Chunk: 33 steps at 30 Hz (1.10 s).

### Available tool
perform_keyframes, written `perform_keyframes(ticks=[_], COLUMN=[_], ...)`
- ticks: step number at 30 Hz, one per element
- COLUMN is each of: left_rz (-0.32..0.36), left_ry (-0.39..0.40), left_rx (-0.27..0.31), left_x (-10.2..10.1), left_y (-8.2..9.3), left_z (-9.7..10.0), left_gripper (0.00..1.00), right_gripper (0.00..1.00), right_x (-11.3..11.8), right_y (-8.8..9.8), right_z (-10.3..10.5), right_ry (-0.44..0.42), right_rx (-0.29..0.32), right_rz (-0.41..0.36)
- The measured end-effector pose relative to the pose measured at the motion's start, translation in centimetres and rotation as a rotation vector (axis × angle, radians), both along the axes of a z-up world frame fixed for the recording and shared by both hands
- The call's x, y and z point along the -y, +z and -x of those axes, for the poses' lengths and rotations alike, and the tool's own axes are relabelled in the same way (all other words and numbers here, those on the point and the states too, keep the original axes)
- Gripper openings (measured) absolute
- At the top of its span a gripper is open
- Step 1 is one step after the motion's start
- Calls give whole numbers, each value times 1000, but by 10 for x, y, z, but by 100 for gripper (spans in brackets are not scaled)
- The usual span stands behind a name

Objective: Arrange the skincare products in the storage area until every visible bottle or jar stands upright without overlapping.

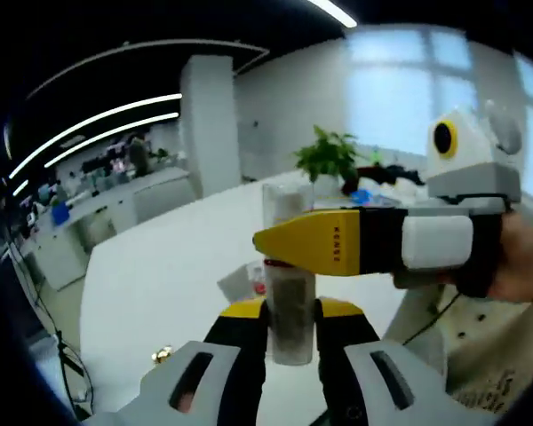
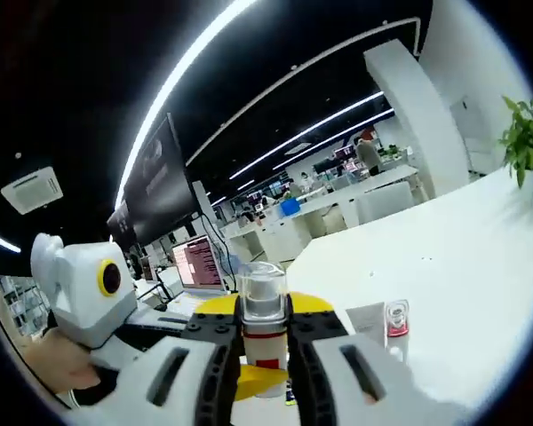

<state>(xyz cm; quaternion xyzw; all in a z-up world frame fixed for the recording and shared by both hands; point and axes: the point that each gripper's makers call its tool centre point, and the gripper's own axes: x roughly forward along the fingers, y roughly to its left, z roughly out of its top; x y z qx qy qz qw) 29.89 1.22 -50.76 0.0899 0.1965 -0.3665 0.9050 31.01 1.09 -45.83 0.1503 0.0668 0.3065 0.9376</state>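
Two yellow-tipped jaws of the left gripper (image 1: 292, 312) rise close to the camera and squeeze the lower part of a bottle (image 1: 289, 302). That bottle has a clear cap on top and a red band under it. It is held up above the white table (image 1: 160, 266), not standing on it.

From the right side, the right gripper (image 1: 302, 244) reaches across in front of the bottle and hides its middle. A hand (image 1: 524, 262) holds that gripper at the back.

Behind the bottle on the table lies a small white tube (image 1: 240, 282) with a red end. A little gold thing (image 1: 163, 355) sits on the table to the left of the bottle, near the table edge. A green plant (image 1: 329, 158) stands far behind the bottle, by the bright window.

From the right gripper view, the right gripper (image 2: 265, 335) has its jaws tight on the bottle (image 2: 263, 312) just under the clear cap. The left gripper (image 2: 89, 293) shows to the left of the bottle, with a hand (image 2: 58, 364) on it. To the right of the bottle lies the white tube (image 2: 382, 321). A laptop (image 2: 197, 264) with a lit screen stands behind the bottle, to the left.
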Motion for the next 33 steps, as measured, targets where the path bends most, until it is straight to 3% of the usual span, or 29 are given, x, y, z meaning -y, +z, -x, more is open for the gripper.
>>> perform_keyframes(ticks=[1, 7, 16, 24, 28, 33], left_rz=[11, 21, -25, -58, -57, -59], left_ry=[3, -31, -93, -226, -337, -404], left_rx=[-30, -58, -130, -160, -156, -139], left_x=[1, 2, 1, 16, 22, 25], left_y=[-3, -12, -42, -72, -88, -103], left_z=[0, -3, -7, -8, -7, -10], left_gripper=[17, 16, 16, 16, 16, 16], right_gripper=[18, 18, 19, 19, 19, 20], right_x=[-1, 0, -6, 3, 9, 10], right_y=[-2, -10, -38, -67, -83, -98], right_z=[0, -4, -6, -8, -10, -10], right_ry=[-2, 0, -12, -29, -29, -24], right_rx=[6, 21, 4, -29, -71, -98], right_rz=[17, 71, 170, 297, 301, 309])
